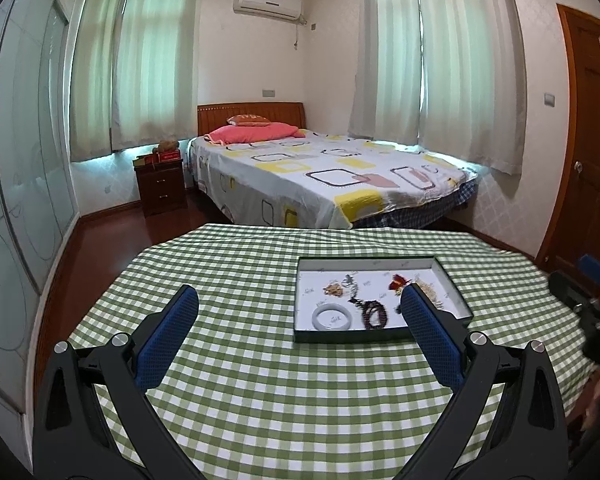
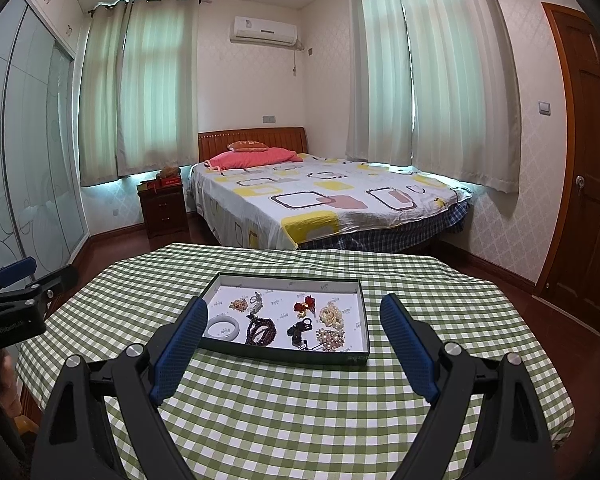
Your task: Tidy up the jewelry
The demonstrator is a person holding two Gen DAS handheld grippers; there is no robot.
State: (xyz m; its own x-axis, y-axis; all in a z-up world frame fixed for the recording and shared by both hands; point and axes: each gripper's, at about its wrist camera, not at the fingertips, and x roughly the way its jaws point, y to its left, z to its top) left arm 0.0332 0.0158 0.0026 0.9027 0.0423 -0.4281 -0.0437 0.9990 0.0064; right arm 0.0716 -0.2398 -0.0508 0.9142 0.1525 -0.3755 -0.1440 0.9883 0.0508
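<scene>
tray [image 2: 362,322] with jewelry, including white bangle [image 2: 221,328] at its lower left and dark beads [image 2: 261,331] beside it, sits at frame centre on checked cloth [image 2: 300,408]; left gripper [image 1: 298,300] and right gripper [image 2: 294,307] both spread wide, holding nothing.

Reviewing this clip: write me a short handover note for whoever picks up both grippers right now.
Left gripper: open, empty, short of the tray.
Right gripper: open, empty, fingers either side of the tray's near end, touching nothing.
Tray sits on the checked tablecloth. Inside it: white bangle, dark bead strand, red piece, pearl-coloured pile, cluster brooch, small gold piece, and a few more.
Done: nothing evident; all the jewelry lies loose in the tray.
Left: sort every piece. No other container is in view.
</scene>
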